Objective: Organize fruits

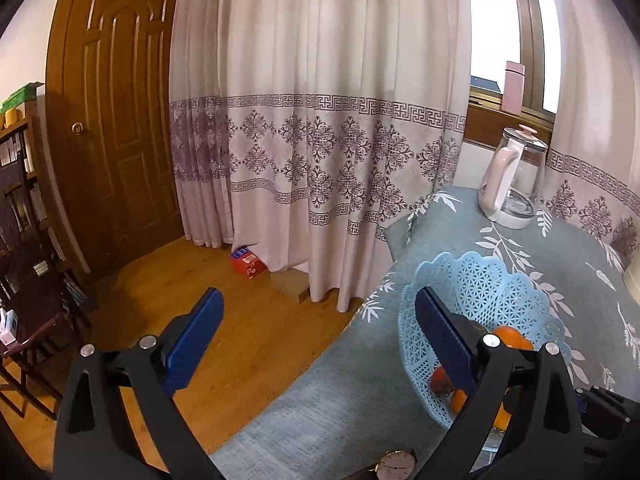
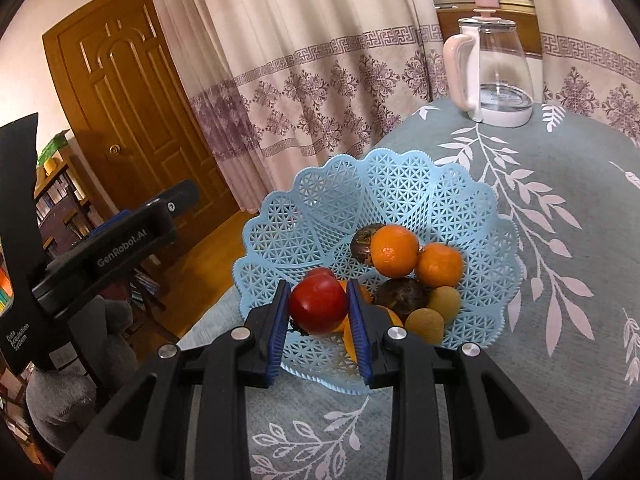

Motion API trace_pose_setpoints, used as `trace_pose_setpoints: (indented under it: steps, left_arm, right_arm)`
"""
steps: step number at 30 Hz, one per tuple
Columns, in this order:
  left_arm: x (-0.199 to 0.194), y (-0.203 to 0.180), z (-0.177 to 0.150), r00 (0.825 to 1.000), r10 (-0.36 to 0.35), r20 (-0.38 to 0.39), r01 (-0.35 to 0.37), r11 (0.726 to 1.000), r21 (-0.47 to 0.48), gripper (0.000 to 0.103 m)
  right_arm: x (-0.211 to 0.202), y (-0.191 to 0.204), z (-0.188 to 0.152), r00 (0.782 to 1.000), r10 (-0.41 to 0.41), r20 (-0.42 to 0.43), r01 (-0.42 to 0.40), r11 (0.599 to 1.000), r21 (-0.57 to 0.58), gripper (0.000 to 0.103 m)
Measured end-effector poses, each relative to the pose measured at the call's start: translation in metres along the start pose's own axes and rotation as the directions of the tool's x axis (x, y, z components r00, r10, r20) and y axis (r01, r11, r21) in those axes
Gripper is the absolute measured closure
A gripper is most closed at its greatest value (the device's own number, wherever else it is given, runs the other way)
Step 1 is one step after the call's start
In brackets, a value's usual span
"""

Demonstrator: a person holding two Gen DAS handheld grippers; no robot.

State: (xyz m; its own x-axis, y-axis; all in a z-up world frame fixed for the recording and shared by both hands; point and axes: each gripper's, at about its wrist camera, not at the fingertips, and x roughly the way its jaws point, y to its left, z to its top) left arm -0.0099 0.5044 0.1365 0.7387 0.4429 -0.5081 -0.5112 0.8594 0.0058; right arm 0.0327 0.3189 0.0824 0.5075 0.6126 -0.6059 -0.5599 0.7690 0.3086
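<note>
The right gripper [image 2: 319, 305] pinches a red apple [image 2: 318, 304] above the nearly full basket [image 2: 400, 200] (left gripper [image 1: 316, 334] fingers spread, idle), so only release seemingly remains.

Pale patterned curtains [image 1: 320, 128] hanging ahead of the tongs, daylight coming through a window [image 1: 492, 20] upper right, brown panelled door [image 1: 116, 112] standing left, wood floor [image 1: 224, 336] lying below, bookshelf [image 1: 20, 184] sitting far left

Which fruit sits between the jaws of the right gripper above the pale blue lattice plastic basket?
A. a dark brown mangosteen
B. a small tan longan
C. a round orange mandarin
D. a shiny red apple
D: the right gripper has its blue-padded jaws closed against both sides of the shiny red apple, over the near rim of the pale blue lattice plastic basket.
</note>
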Motion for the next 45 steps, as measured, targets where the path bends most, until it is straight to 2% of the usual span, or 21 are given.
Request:
trace_pose_setpoints:
  steps: [10,13,22,26,31,35,39,41,45]
  left_arm:
    - [-0.005,0.001,0.001,1.0,-0.002,0.014,0.002,1.0,0.002,0.005]
    - [-0.006,0.002,0.001,1.0,-0.004,0.015,0.004,1.0,-0.001,0.005]
    - [-0.009,0.001,0.001,1.0,-0.013,0.014,0.013,1.0,0.002,0.005]
    - [-0.009,-0.002,0.001,1.0,-0.013,0.015,0.013,1.0,0.006,0.005]
    - [-0.009,-0.002,0.002,1.0,-0.013,0.015,0.013,1.0,0.005,0.005]
    - [-0.008,-0.004,0.002,1.0,-0.018,0.01,0.018,1.0,0.007,0.005]
    - [-0.01,-0.009,0.002,1.0,-0.028,0.009,0.027,0.999,0.019,0.005]
    - [-0.011,-0.012,0.002,0.999,-0.036,0.009,0.036,0.999,0.029,0.005]
    - [-0.014,-0.016,0.001,0.999,-0.05,0.014,0.049,0.998,0.043,0.005]
  right_arm:
    - [0.0,0.0,-0.001,1.0,0.013,-0.011,-0.013,1.0,0.005,0.072]
    - [0.0,-0.002,0.0,1.0,0.017,-0.007,-0.017,1.0,0.012,0.064]
    - [0.005,-0.011,0.002,1.0,0.004,-0.016,-0.004,1.0,0.015,0.064]
    - [0.014,-0.014,0.009,0.999,0.023,-0.03,-0.022,1.0,0.015,0.064]
    - [0.038,-0.031,0.02,0.991,0.089,-0.099,-0.08,0.992,0.093,0.064]
    - [0.045,-0.04,0.029,0.988,0.114,-0.104,-0.101,0.987,0.124,0.064]
    - [0.042,-0.045,0.041,0.996,0.066,-0.053,-0.059,0.991,0.116,0.063]
    - [0.037,-0.048,0.044,1.0,-0.013,-0.012,0.014,0.994,0.112,0.054]
    - [0.031,-0.057,0.044,0.997,-0.07,0.017,0.068,0.991,0.113,0.053]
